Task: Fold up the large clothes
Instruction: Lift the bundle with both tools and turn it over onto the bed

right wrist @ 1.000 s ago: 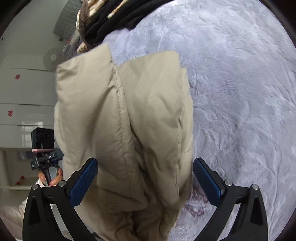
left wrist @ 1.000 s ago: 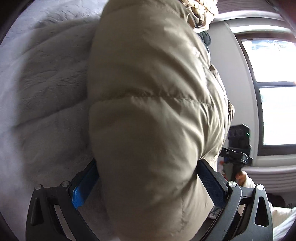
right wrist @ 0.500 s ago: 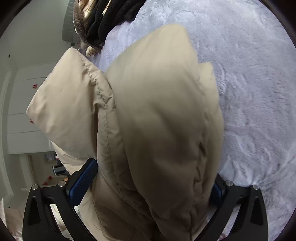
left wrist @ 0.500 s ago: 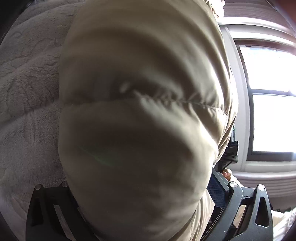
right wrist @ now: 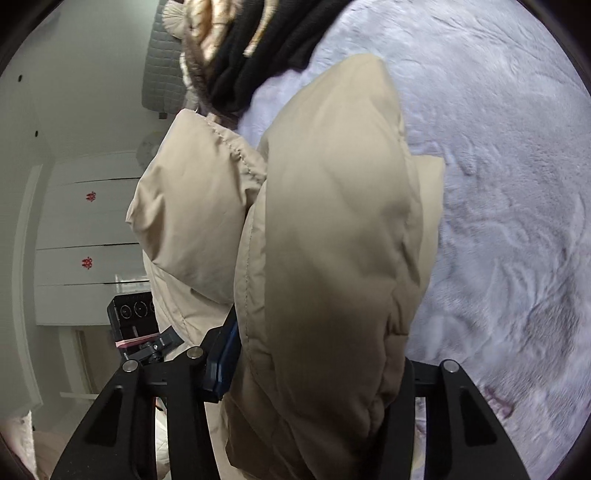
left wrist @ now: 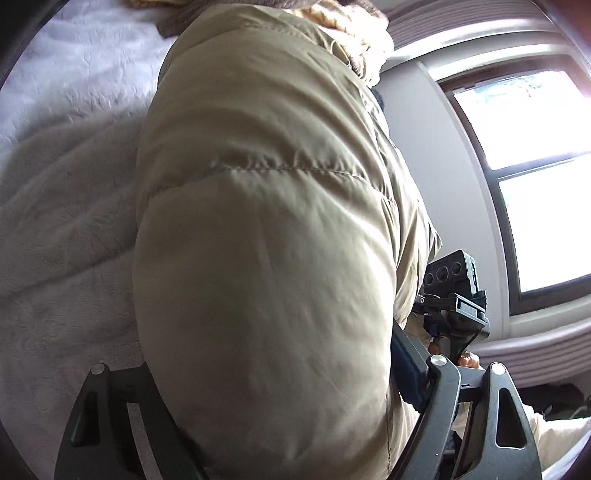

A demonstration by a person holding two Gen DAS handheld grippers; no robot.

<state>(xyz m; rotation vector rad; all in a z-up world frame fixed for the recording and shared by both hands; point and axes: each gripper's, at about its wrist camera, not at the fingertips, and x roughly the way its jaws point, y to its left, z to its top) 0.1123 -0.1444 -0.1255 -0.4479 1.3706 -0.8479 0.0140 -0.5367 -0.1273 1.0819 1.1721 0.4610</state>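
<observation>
Pale fluffy bed blanket [left wrist: 66,229], bright window [left wrist: 535,177] right. Puffy beige quilted jacket [left wrist: 266,258] bulging, pinched by both closing hand-held grippers: left hand-held gripper [left wrist: 266,384], right hand-held gripper [right wrist: 314,365].

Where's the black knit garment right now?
Right wrist view, top centre: the black knit garment lies on the pale fluffy blanket, beyond the puffy beige quilted jacket, against a brown-and-cream garment.

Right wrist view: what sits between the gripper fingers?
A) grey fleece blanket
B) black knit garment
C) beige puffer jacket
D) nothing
C: the beige puffer jacket bulges up through the right gripper, whose jaws have just been closing and now press the padded fabric from both sides; the black garment lies farther off on the blanket.
</observation>
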